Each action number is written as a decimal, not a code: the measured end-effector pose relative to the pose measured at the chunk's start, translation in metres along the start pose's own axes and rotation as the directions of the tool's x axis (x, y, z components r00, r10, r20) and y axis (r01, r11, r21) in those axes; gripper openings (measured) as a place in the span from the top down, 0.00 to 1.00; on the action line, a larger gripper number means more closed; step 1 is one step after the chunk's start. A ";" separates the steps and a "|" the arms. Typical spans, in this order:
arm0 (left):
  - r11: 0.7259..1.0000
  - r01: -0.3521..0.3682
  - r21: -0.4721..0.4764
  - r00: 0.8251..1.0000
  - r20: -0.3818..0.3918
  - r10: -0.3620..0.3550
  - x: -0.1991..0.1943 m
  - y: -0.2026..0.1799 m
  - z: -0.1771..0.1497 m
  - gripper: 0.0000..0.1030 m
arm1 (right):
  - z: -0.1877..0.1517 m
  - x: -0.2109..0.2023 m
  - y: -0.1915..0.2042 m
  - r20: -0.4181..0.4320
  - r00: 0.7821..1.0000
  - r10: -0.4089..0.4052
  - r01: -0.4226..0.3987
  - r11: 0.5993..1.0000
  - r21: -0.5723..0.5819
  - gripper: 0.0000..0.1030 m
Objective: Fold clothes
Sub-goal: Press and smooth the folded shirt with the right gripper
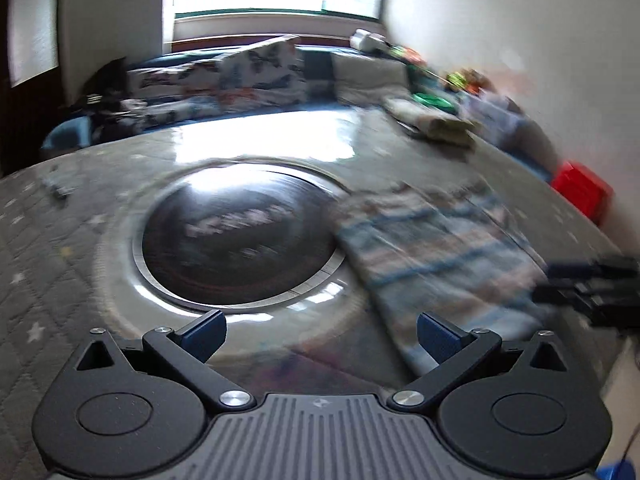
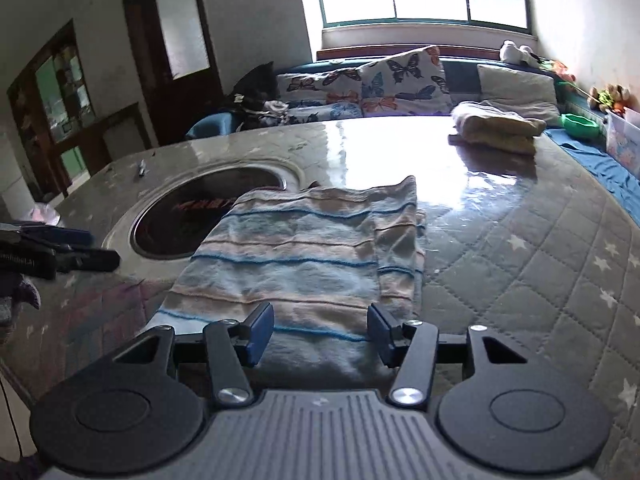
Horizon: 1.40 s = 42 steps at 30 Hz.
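Observation:
A folded striped garment [image 2: 304, 264], blue, grey and tan, lies flat on the table, partly over the round dark inset. It also shows blurred in the left wrist view [image 1: 436, 256], to the right of centre. My right gripper [image 2: 320, 334] is open and empty, its jaws just above the garment's near edge. My left gripper [image 1: 320, 336] is open and empty over the table, left of the garment's near corner. The left gripper also shows at the left edge of the right wrist view [image 2: 76, 248]. The right gripper shows at the right edge of the left wrist view [image 1: 588, 284].
The table [image 2: 520, 248] has a quilted star-pattern cover under a glossy sheet. A round dark inset [image 1: 240, 240] sits in it. A folded pale pile [image 2: 496, 128] lies at the far right. Behind are a bench with butterfly cushions [image 2: 400, 80], a green bowl [image 2: 580, 124] and a red box [image 1: 580, 192].

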<state>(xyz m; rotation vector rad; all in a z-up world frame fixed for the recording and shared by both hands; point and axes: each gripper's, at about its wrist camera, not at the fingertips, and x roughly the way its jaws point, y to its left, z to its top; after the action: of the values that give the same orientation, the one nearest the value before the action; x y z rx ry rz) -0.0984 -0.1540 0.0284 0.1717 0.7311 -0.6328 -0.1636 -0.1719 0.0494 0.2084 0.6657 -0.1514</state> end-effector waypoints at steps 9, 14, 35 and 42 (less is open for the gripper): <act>0.997 0.014 0.078 0.999 -0.047 -0.011 0.031 -0.035 -0.002 0.00 | -0.008 0.003 0.015 -0.026 1.000 -0.012 0.009 0.994 -0.112 0.46; 0.991 -0.004 0.132 0.997 -0.074 0.014 0.040 -0.039 -0.012 0.00 | -0.010 0.003 0.017 -0.053 0.998 -0.017 0.007 0.986 -0.168 0.45; 0.993 -0.029 0.117 0.996 -0.083 0.038 0.042 -0.024 -0.005 0.00 | 0.074 0.075 -0.035 -0.051 0.999 -0.007 0.003 0.997 -0.073 0.55; 0.995 -0.021 0.100 0.995 -0.094 0.031 0.042 -0.017 0.000 0.00 | 0.087 0.095 -0.053 -0.061 0.998 -0.028 0.027 1.000 -0.012 0.60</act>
<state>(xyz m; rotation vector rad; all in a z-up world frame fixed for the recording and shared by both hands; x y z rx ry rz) -0.0845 -0.1883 0.0016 0.3037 0.7890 -0.6397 -0.0489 -0.2506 0.0490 0.1942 0.7305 -0.1682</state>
